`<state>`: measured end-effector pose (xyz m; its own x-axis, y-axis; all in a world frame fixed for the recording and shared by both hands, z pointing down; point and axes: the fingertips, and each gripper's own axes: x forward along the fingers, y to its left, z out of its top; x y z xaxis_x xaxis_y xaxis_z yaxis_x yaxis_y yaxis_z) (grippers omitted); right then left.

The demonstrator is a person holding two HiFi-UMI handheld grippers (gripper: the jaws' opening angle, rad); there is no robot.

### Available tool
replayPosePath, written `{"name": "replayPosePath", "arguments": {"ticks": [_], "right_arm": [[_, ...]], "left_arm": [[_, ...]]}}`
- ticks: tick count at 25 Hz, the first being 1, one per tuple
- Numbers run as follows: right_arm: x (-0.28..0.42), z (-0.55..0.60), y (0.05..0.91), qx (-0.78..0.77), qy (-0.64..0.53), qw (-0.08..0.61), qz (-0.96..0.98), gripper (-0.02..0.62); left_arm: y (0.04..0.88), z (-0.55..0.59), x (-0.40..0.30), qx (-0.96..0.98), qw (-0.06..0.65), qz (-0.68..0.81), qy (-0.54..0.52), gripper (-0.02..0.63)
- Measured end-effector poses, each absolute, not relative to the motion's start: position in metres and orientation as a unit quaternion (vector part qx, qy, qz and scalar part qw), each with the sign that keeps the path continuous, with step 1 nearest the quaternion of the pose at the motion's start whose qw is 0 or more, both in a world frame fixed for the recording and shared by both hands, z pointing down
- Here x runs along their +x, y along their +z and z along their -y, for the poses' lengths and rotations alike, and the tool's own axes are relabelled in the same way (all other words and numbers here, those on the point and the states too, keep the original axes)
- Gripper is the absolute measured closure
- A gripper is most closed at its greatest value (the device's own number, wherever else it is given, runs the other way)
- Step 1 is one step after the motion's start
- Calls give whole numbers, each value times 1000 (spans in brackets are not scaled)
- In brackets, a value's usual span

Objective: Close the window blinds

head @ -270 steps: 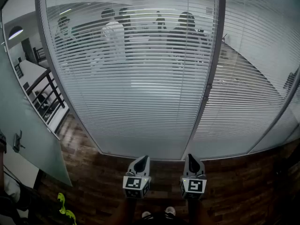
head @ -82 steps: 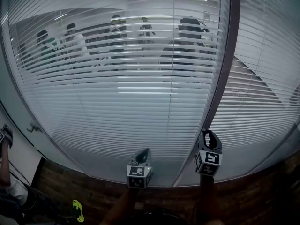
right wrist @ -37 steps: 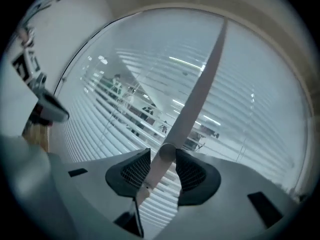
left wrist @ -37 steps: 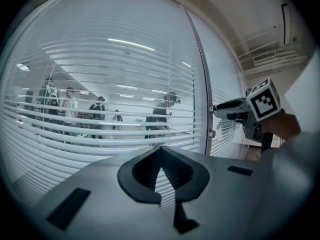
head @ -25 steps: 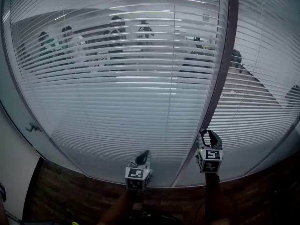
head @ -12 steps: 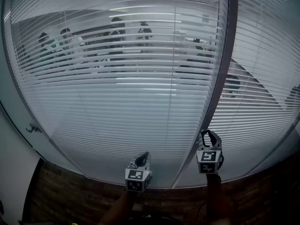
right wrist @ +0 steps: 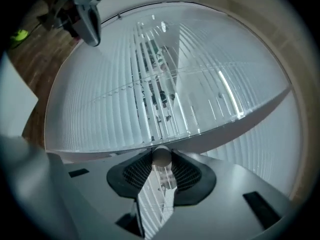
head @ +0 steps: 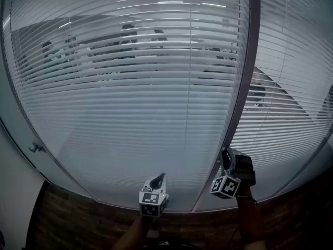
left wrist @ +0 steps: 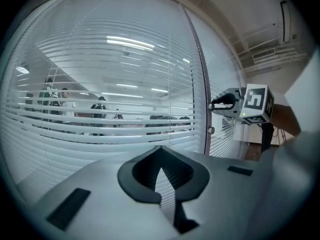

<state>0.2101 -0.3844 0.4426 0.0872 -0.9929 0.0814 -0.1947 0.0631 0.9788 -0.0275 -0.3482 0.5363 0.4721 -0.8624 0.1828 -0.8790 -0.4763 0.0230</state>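
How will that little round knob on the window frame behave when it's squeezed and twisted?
The knob looks smooth and round, so it may slip between the right hand-held gripper's pads. It sits on the dark frame, so it probably turns in place rather than coming away.

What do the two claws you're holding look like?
Both look alike. The left claw and the right claw have pale grey plastic bodies with black, ribbed pads that narrow to a point. Each carries a white cube printed with black square markers. The right claw has just closed on a round knob.
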Motion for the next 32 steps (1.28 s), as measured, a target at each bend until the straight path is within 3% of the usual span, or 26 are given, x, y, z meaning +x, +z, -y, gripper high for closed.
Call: {"name": "replayPosePath", "arguments": {"ticks": [5, 9, 12, 21, 32], "right_arm": [[211, 386, 446, 501, -462, 542, 492, 471], [210, 386, 445, 508, -467, 535, 489, 471], [209, 384, 440, 563, -402, 452, 563, 471], [215, 379, 425, 666, -95, 91, 734, 440], [227, 386, 437, 700, -1, 54, 712, 440]], "left_arm": [[536, 351, -30, 854, 58, 512, 70, 611], [537, 351, -31, 852, 59, 515, 71, 611], [537, 350, -28, 854, 59, 513, 71, 611], [544, 347, -31, 852, 66, 514, 76, 611], [544, 342, -23, 857, 67, 506, 75, 611]]}}
